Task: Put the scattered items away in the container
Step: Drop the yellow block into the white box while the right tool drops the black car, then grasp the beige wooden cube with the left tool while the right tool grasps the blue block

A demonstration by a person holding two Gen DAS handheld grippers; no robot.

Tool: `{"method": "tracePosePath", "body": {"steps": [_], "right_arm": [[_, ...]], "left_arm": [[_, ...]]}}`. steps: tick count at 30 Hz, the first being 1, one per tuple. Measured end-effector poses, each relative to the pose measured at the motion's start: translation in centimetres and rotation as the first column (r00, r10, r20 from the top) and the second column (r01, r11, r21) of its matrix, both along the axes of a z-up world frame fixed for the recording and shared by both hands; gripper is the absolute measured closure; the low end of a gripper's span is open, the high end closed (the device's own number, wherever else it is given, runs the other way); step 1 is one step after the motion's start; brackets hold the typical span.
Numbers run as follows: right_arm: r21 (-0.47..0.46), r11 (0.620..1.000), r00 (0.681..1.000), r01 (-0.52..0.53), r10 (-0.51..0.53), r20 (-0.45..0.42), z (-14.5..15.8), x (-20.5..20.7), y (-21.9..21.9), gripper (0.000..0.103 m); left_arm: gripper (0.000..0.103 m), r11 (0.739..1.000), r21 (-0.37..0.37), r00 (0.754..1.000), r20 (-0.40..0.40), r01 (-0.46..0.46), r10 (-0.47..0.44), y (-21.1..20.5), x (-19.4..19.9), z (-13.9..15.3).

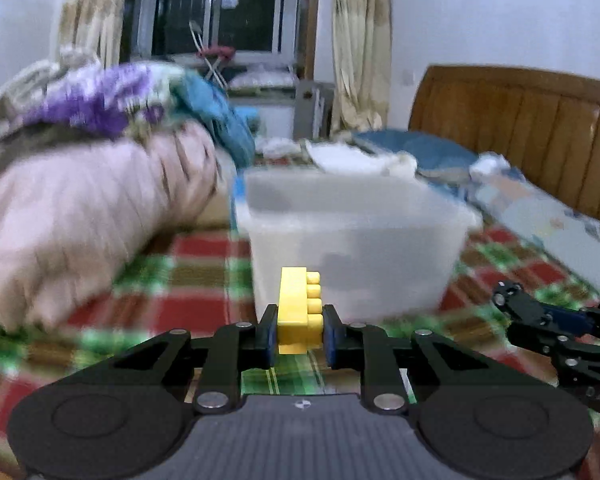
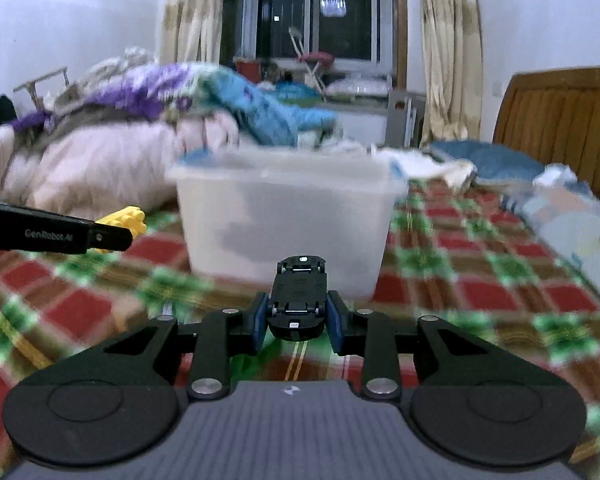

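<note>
My left gripper is shut on a yellow toy brick, studs facing right, held above the plaid bedspread just short of the translucent white container. My right gripper is shut on a black toy car, underside up, also in front of the container. The right gripper shows at the right edge of the left wrist view. The left gripper with the yellow brick shows at the left of the right wrist view. The container's inside is hidden.
A red-and-green plaid bedspread covers the bed. A heap of pink and purple bedding lies left of the container. A wooden headboard and blue pillows are at the right, a window behind.
</note>
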State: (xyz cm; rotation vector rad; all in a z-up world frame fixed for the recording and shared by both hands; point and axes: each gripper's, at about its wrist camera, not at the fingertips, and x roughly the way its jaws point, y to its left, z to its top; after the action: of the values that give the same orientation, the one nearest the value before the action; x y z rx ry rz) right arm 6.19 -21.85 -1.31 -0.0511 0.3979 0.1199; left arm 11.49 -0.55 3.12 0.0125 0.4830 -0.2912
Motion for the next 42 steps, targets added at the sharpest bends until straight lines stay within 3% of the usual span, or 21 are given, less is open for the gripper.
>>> {"method": "tracePosePath", "body": {"steps": [6,8,13,20,21,23,24,25,33,37,42], "right_arm": [[0.013,1.0,0.999,0.011,-0.012,0.054,4.8,5.8,-0.9,0.069],[-0.003,1.0,0.998,0.018,-0.018,0.057,6.0,8.2,-0.9,0.069],[0.012,0.999,0.999,0.037,-0.037,-0.013,6.3,13.5,-1.7,0.069],[-0.001,0.999,0.993,0.053,-0.052,-0.11,3.8,16.1,-2.3,0.069],[-0.003,0.999,0.992,0.051,-0.051,-0.119,3.5,16.3,-2.3,0.067],[0.0,0.999,0.989,0.05,-0.05,-0.137,3.2,16.4,-2.4,0.062],[-0.001,0.999,0.989,0.051,-0.051,-0.139,3.1,16.4,-2.4,0.045],[-0.006,0.999,0.99,0.05,-0.051,-0.134,3.1,16.3,-2.3,0.033],[-0.024,1.0,0.998,0.014,-0.015,-0.056,4.7,13.4,-1.4,0.028],[-0.047,0.998,0.999,-0.034,0.034,0.009,5.0,8.0,-0.3,0.02],[-0.049,0.99,0.991,-0.135,0.134,-0.014,2.4,-0.2,1.7,0.018]], "left_arm": [[0.078,1.0,0.03,0.997,0.075,-0.009,0.007,-1.3,5.9,5.3],[0.078,0.999,0.032,0.998,0.067,-0.013,0.011,-2.0,8.0,6.2],[0.078,0.999,-0.003,0.999,0.001,-0.032,0.032,-3.0,11.6,5.8],[0.077,0.999,0.014,0.996,-0.07,-0.05,0.05,-3.3,14.0,2.9],[0.073,0.999,0.021,0.996,-0.071,-0.05,0.052,-3.4,14.1,2.7],[0.044,0.997,0.042,0.995,-0.082,-0.06,0.063,-3.5,14.3,2.3],[0.026,0.996,0.053,0.994,-0.087,-0.068,0.073,-3.6,14.4,2.2],[0.025,0.996,0.058,0.994,-0.081,-0.073,0.077,-3.6,14.3,2.1],[0.025,0.998,0.03,0.997,-0.055,-0.051,0.053,-2.2,12.2,3.2],[0.025,1.0,0.005,0.999,-0.026,-0.028,0.028,-0.4,7.6,3.3],[0.025,0.999,0.036,0.999,-0.039,0.029,-0.027,1.0,1.2,-0.4]]}}
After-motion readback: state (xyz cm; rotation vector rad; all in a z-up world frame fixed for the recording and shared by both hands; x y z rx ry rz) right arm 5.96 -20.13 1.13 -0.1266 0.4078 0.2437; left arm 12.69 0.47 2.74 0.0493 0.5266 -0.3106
